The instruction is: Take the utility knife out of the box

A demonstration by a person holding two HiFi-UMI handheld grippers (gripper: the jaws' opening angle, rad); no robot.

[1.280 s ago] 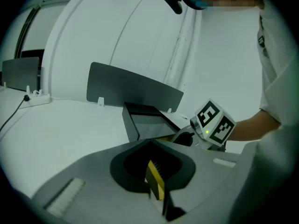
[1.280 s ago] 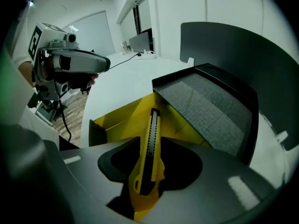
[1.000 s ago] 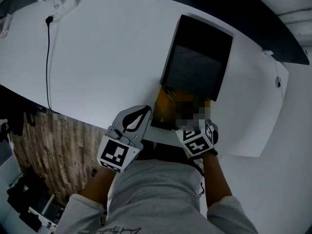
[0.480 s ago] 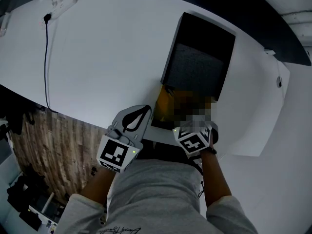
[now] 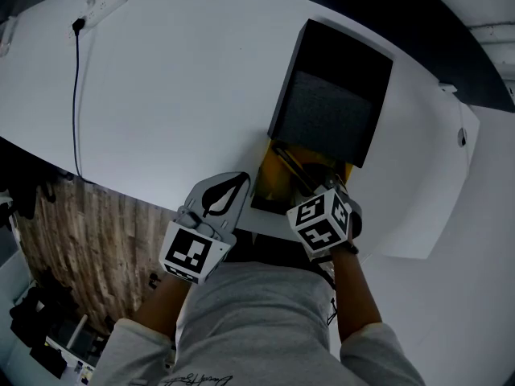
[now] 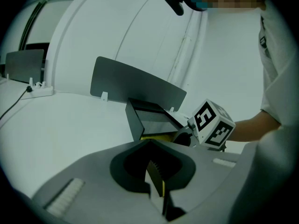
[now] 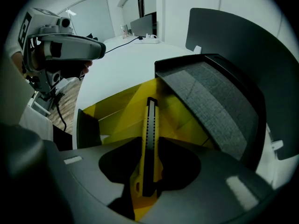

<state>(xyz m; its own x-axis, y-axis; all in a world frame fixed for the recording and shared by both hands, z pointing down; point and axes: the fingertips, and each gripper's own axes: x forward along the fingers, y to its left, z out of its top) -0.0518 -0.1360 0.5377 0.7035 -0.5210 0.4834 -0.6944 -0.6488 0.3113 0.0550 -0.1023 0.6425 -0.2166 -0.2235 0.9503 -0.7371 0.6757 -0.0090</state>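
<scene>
While its jaws have just been closing, the right gripper [image 7: 147, 171] pinches the slim yellow-and-black plastic utility knife [image 7: 148, 134] by its handle. The ridged black strip points to 12 o'clock over the yellow-lined black box [image 7: 88, 129], whose grey-foam lid [image 5: 334, 115] stands open. At 9 o'clock, the left gripper [image 5: 233, 187] sits at the edge of the white table [image 5: 177, 95], jaws together with nothing between them.

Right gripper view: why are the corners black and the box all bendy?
Right gripper view: the wide-angle lens curves the box and blackens the corners; the utility knife looks sharp. Head view: dim, table edge bowed. Left gripper view: same dark round frame.
</scene>
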